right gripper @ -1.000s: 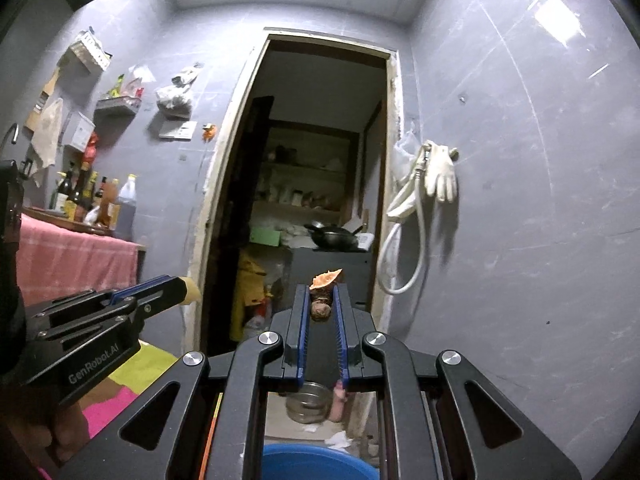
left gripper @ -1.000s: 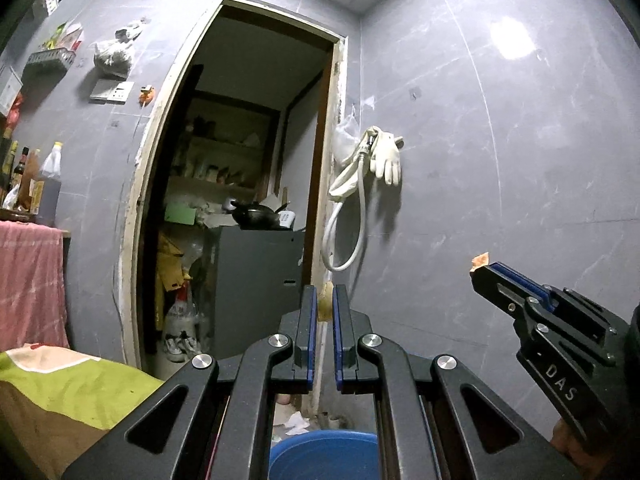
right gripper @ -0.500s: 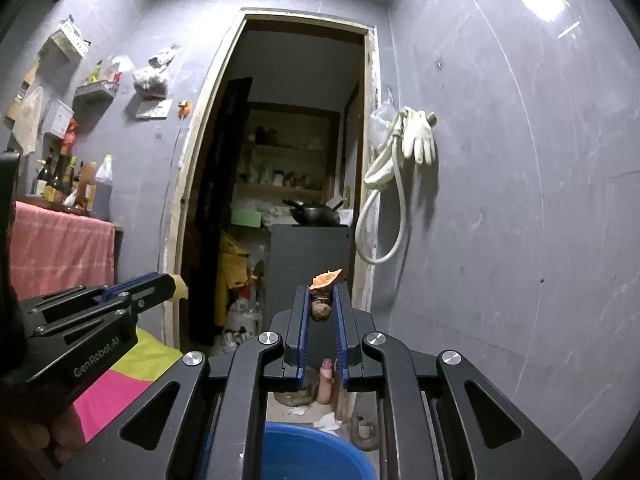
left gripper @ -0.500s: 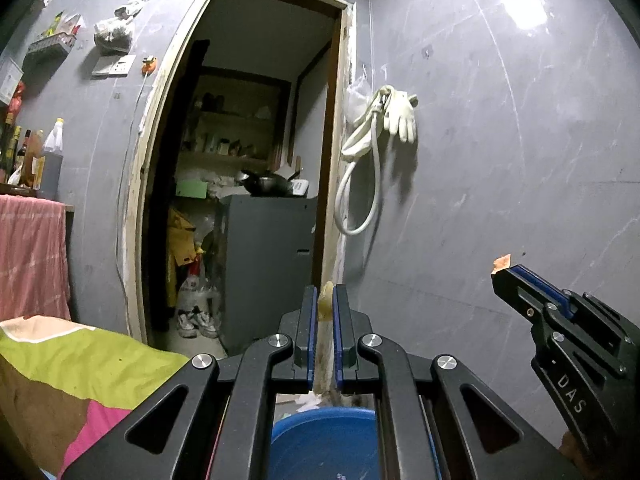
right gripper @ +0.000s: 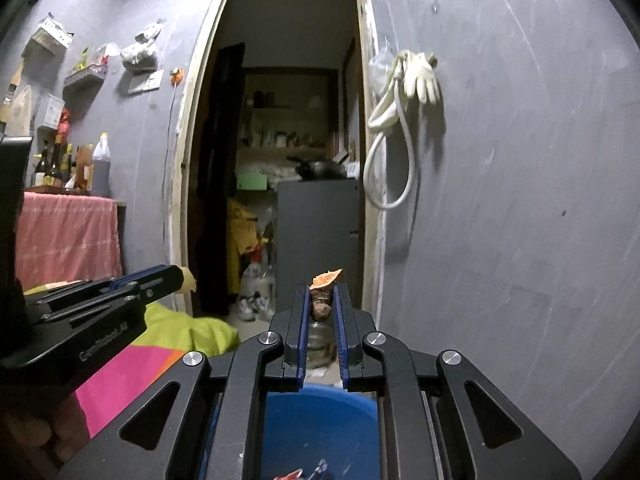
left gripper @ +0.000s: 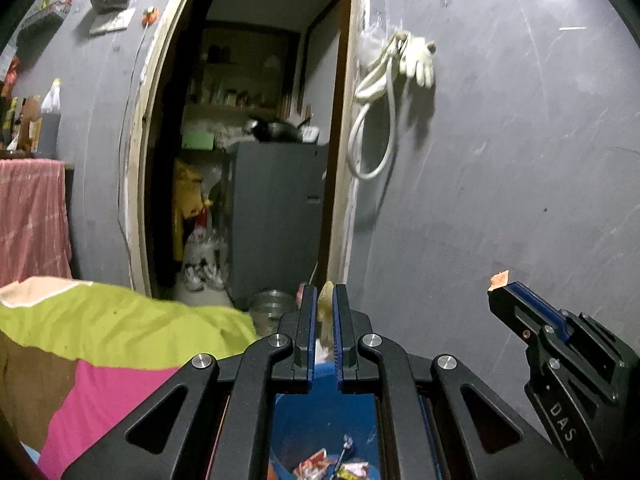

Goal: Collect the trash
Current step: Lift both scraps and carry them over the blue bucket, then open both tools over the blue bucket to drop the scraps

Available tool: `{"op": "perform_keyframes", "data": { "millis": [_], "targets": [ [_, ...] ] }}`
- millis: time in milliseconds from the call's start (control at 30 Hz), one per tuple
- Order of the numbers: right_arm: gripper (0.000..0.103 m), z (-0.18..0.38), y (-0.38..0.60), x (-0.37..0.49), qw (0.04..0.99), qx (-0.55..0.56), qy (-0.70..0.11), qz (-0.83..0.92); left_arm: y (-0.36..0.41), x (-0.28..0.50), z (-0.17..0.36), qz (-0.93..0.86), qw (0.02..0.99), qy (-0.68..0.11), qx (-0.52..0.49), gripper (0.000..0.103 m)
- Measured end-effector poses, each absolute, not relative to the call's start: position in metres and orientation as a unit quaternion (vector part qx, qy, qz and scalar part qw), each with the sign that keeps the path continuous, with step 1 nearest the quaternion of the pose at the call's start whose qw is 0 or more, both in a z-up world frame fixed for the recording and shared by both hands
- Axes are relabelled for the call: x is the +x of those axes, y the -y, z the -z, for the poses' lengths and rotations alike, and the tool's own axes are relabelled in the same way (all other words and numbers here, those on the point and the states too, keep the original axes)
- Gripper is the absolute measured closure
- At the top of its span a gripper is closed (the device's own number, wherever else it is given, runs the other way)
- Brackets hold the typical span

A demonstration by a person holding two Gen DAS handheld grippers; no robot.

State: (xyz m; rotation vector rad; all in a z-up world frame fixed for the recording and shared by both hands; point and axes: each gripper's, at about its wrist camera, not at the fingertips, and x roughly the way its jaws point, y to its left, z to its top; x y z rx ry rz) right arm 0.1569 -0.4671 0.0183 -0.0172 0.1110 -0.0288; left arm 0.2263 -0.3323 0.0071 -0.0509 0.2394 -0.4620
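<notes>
Working from left to right, I first judged the pale yellowish scrap [left gripper: 325, 300] in my left gripper [left gripper: 322, 294]: light, soft and floppy, something that would flutter instead of dropping cleanly, so pinching it at the tips looked right. Those jaws stood nearly shut, pads pressing on the scrap, which poked up just past the fingertips. Below and near me sat the blue bucket [left gripper: 320, 412] with bright wrappers already in it. Further right, my right gripper [right gripper: 322, 294] was clamped on an orange-and-brown scrap [right gripper: 323, 294], its orange edge sticking above the tips; I judged it crumbly and almost weightless, easily crushed. Its jaws were likewise almost closed, gripping that piece, with the bucket's rim low in its view.
</notes>
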Motion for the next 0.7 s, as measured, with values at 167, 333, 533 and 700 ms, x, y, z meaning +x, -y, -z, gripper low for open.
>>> {"op": "perform_keyframes", "data": {
  "millis": [167, 333, 533, 700],
  "targets": [
    [0.093, -0.006, 0.466, 0.164, 0.997, 0.005, -0.083, 0.001, 0.33, 0.237, 0.005, 0.228, 0.961, -0.151, -0.03, 0.098],
    [0.093, 0.001, 0.466, 0.17, 0.995, 0.013, -0.103, -0.006, 0.328, 0.245, 0.014, 0.235, 0.954, -0.181, -0.035, 0.098],
    [0.092, 0.008, 0.472, 0.179, 0.992, 0.027, -0.127, -0.012, 0.328, 0.256, 0.024, 0.252, 0.941, -0.22, -0.042, 0.098],
    [0.092, 0.012, 0.476, 0.183, 0.989, 0.036, -0.142, -0.016, 0.326, 0.265, 0.029, 0.258, 0.933, -0.247, -0.05, 0.098]
  ]
}}
